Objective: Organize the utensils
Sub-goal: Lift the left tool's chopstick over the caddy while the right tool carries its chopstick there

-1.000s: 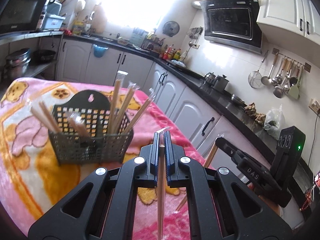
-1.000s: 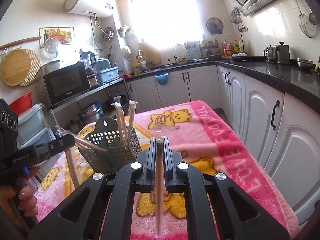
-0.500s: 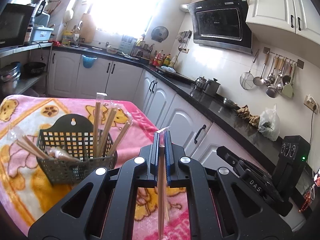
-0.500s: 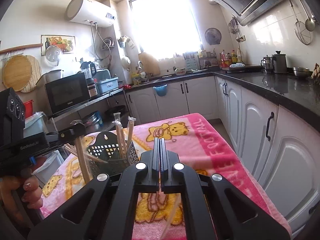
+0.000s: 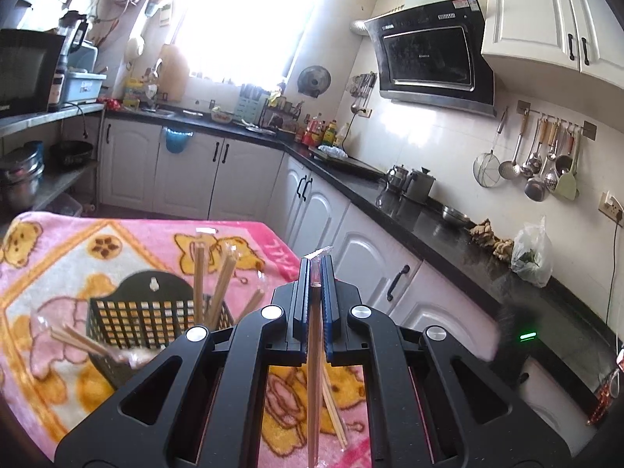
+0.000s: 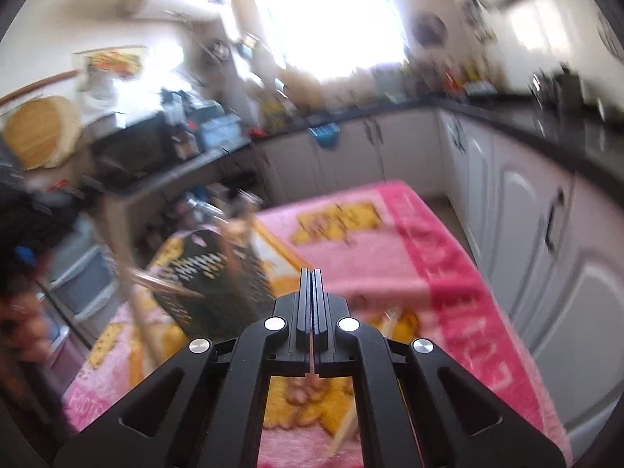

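Observation:
My left gripper (image 5: 314, 269) is shut on a wrapped pair of chopsticks (image 5: 313, 366) that runs down between its jaws. It hangs above the pink blanket (image 5: 128, 245), right of the black mesh utensil basket (image 5: 128, 312), which holds several wrapped chopsticks (image 5: 199, 277). Another chopstick pair (image 5: 331, 405) lies on the blanket below. My right gripper (image 6: 312, 273) is shut; a thin sliver (image 6: 312, 366) shows between its jaws, but the view is blurred. The basket (image 6: 210, 277) lies to its left, and a loose chopstick (image 6: 343, 429) lies below it.
The blanket-covered table ends at its right edge beside white cabinets (image 5: 362, 257) under a black counter (image 5: 429, 218). The right gripper's body (image 5: 514, 335) shows blurred at the right. The left hand and device (image 6: 23, 273) are at the left edge.
My left gripper has risen and drifted right, so the basket sits lower left. My right gripper let its chopsticks slip down a second ago, closed fully, and now swings fast, blurring its view.

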`<state>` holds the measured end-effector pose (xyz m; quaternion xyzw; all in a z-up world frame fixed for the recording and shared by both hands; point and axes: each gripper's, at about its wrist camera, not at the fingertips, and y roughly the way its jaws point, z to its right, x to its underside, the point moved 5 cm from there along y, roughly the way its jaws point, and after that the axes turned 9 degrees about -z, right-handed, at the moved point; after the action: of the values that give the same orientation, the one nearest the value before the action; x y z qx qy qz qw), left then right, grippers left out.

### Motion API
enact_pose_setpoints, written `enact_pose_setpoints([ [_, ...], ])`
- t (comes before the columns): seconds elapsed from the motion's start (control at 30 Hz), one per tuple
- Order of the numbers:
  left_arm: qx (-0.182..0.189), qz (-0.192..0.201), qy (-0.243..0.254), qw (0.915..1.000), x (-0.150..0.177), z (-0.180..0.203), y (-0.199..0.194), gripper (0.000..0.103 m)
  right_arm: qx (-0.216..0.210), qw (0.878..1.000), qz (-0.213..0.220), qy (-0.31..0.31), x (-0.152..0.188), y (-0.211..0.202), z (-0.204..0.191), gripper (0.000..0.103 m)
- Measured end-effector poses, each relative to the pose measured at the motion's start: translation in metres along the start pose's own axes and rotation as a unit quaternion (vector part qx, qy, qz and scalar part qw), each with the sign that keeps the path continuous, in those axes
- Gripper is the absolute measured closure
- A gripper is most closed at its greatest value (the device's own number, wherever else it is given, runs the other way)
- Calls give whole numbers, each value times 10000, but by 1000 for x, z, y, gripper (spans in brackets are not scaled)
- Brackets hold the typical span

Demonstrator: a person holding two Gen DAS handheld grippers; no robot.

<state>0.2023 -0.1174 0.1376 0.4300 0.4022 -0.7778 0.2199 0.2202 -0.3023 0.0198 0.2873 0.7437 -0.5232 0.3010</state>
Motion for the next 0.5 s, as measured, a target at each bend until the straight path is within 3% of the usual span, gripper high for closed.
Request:
enact_pose_setpoints([
  [0.1, -64, 119, 33, 9999, -12, -5, -4, 100, 270, 9981, -546, 49, 5, 38, 20, 96],
  [0.17, -107, 189, 43, 9998, -21, -9, -7, 100, 387, 9959, -800, 177, 8, 60, 31, 80],
  [0.23, -149, 252, 35, 9996, -29, -12, -9, 100, 443, 9931, -1068, 180, 12, 79, 37, 74],
  [0.5, -326, 502, 46, 9982, -60, -26, -20, 100, 814, 9791, -1837, 300, 13, 142, 57, 69],
])
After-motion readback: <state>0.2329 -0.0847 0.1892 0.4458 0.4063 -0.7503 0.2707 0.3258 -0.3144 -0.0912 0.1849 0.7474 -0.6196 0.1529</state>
